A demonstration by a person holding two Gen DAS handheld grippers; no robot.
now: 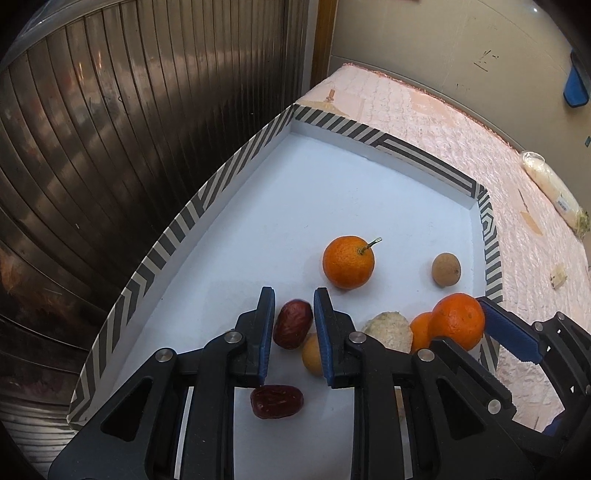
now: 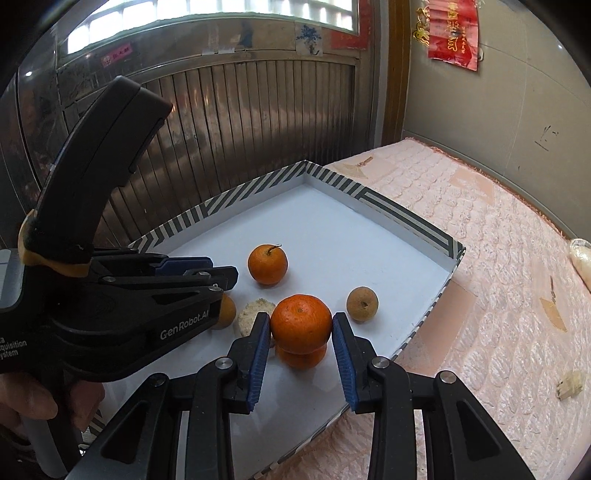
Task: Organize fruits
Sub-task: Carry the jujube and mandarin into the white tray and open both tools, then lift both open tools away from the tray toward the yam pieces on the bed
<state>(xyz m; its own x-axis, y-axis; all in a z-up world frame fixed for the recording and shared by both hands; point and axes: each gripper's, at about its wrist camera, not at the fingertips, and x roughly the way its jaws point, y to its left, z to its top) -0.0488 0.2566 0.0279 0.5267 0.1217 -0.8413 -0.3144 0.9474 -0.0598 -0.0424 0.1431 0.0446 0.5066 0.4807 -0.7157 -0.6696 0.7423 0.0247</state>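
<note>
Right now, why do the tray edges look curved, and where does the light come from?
Both views are fisheye, so the tray rim bows, most in the left wrist view. In the right wrist view daylight enters through the window at top, glaring a little. The oranges stay sharp, with soft shadows.

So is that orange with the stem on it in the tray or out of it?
In. The stemmed orange sits on the white floor of the striped-rim tray, apart from the other fruit, and neither gripper touches it.

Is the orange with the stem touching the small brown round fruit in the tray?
Apart. The right wrist view shows bare white tray floor between the stemmed orange and the brown fruit; the left wrist view shows the same gap.
</note>
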